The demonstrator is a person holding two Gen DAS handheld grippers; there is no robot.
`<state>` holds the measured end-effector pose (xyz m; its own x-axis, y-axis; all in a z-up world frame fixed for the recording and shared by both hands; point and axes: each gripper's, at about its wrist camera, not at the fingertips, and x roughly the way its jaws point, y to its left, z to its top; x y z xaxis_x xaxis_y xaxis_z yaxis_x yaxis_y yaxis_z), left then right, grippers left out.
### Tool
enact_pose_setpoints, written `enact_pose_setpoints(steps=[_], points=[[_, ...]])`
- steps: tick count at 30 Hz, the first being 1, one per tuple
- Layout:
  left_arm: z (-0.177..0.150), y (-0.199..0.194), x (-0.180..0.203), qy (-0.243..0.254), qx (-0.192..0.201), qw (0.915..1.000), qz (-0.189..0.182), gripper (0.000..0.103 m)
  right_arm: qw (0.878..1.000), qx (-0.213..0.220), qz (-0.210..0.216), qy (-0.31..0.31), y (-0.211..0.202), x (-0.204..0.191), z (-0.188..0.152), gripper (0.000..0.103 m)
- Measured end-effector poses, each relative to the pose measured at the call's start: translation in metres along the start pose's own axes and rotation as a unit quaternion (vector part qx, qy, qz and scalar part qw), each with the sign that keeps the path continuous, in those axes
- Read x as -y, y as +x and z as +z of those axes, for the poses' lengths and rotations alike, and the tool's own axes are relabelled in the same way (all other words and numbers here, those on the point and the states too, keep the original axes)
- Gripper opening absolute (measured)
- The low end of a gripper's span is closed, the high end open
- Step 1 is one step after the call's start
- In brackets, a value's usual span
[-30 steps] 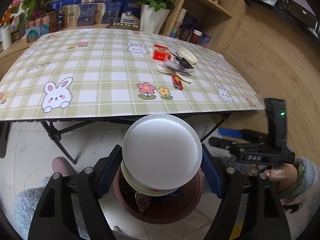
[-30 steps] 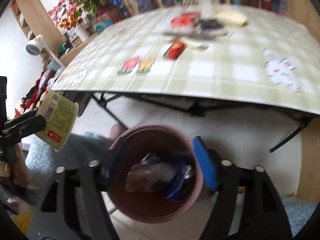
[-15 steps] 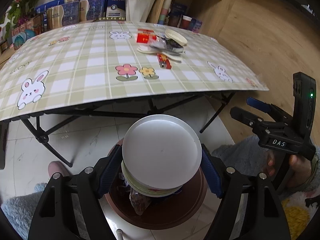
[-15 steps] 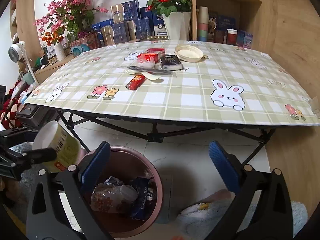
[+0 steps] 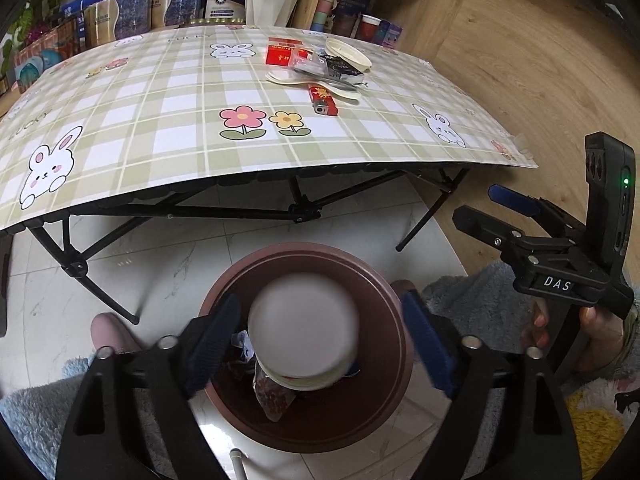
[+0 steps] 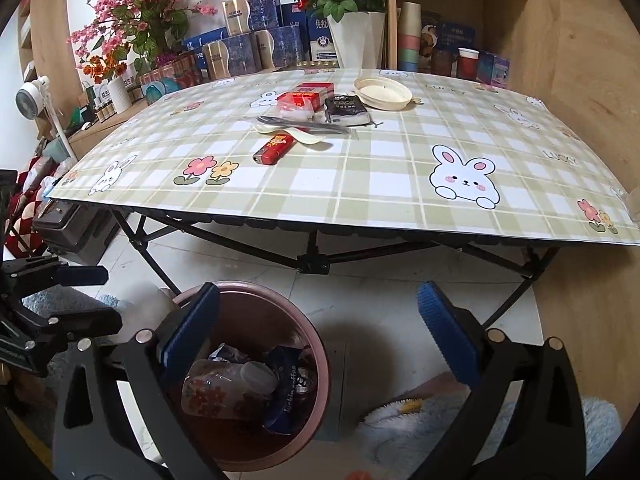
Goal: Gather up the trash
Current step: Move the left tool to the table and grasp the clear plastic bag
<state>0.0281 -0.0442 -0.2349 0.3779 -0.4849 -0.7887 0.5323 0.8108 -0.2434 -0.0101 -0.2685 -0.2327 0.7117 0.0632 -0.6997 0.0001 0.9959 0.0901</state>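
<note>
My left gripper (image 5: 320,306) hangs over the brown trash bin (image 5: 384,280) with its jaws opening. A white paper cup (image 5: 304,332), bottom towards the camera and blurred, lies loose between the blue pads and touches neither of them, over the trash in the bin. My right gripper (image 6: 318,296) stands wide open with nothing between its fingers, just right of the bin (image 6: 316,352). On the table lie a red lighter (image 6: 274,148), a red cigarette pack (image 6: 306,96), a black packet (image 6: 346,110) and a white lid (image 6: 382,92).
The folding table (image 6: 400,208) with a rabbit-print cloth stands behind the bin, its black legs close by. Shelves, boxes and flower vases line the wall. A grey fluffy rug (image 5: 472,312) and a person's hand (image 5: 596,332) are at the right.
The cup has come free of the left gripper's pads and sunk towards the bin as the jaws widened. The right gripper has opened wider and tilted up from the bin to the table.
</note>
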Motion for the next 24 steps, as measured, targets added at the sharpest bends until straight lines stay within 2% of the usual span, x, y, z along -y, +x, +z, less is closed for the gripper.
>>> enact_pose_setpoints(steps=[8, 16, 21, 24], points=[[0.001, -0.003, -0.006, -0.014, 0.005, 0.9999, 0.008, 0.088, 1.0, -0.002, 0.012, 0.004, 0.001, -0.002, 0.0, 0.097], [0.004, -0.01, -0.013, -0.035, 0.021, 0.9991, 0.016, 0.088, 0.999, 0.0, 0.035, 0.035, 0.004, 0.009, 0.004, 0.097], [0.015, -0.02, -0.025, -0.063, 0.036, 0.9973, 0.006, 0.088, 0.998, 0.014, 0.044, 0.046, 0.001, 0.018, 0.015, 0.097], [0.03, -0.021, -0.026, -0.04, 0.042, 0.9982, 0.015, 0.088, 0.997, 0.012, 0.054, 0.05, 0.002, 0.026, 0.026, 0.097]])
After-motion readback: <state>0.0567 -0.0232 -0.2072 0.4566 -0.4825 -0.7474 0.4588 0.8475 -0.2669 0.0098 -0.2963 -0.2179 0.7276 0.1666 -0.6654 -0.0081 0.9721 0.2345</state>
